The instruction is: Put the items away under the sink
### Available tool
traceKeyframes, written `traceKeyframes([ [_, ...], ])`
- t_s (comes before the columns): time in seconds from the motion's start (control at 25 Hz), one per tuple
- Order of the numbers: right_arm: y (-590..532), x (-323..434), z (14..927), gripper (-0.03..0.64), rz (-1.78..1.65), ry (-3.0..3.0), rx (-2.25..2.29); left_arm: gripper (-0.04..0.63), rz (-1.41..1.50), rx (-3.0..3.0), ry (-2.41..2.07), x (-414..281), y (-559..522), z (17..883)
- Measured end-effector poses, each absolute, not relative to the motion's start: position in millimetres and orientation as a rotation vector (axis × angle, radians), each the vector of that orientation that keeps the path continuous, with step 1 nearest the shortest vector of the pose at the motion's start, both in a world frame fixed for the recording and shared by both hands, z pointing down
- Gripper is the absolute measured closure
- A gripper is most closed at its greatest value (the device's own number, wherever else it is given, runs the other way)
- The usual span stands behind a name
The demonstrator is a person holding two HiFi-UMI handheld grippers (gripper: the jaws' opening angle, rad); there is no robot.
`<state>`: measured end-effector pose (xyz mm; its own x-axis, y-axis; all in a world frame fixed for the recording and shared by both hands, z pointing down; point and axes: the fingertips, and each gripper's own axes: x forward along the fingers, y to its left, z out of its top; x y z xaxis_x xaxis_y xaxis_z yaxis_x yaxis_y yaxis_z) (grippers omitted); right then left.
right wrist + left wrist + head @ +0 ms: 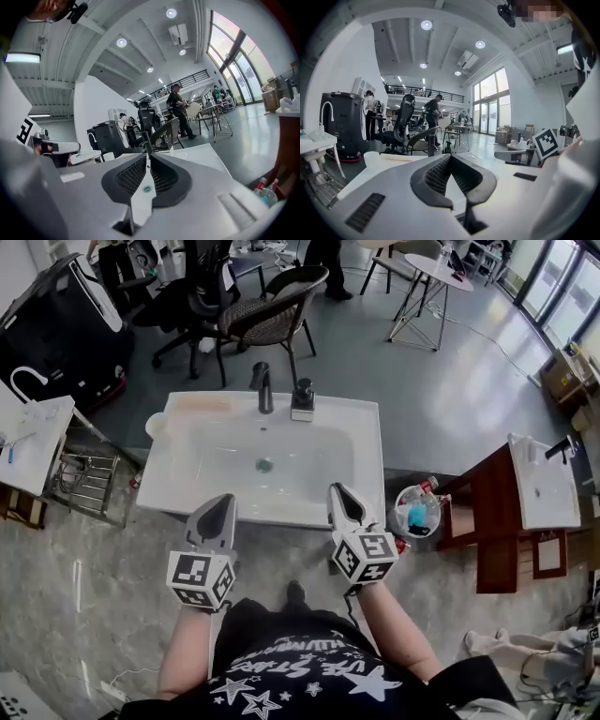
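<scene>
You hold the left gripper (222, 502) and the right gripper (339, 493) closed and empty at the sink's (370, 427) 6 o'clock edge. The bucket of bottles (415, 510) sits at the right gripper's 3 o'clock.

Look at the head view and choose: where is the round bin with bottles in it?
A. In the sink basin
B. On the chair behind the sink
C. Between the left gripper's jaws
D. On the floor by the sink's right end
D: the bin stands on the floor just past the right end of the sink, below its rim.
</scene>
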<state>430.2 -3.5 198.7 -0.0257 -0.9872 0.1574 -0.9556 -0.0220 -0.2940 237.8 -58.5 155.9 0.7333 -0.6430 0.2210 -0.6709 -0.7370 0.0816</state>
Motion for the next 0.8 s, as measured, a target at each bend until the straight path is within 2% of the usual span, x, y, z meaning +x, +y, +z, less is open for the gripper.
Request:
traceKeyframes([
  [0.28, -21.7, 440.6, 204.9, 0.605, -0.474, 2.136, -2.141, 0.586, 0.282, 2.774, -1.071, 248.7, -77.1, 157.4],
  [0.64, -70.6, 450.1, 201.5, 0.523, -0.455, 2.127, -2.198, 0.586, 0.272, 2.787, -0.98, 271.0, -135.5, 165.5],
  [0.8, -107.7, 456.2, 204.5, 0.459, -0.445, 2.102, -2.252, 0.586, 0.287, 2.787, -1.013, 272.6, -181.1, 172.5],
])
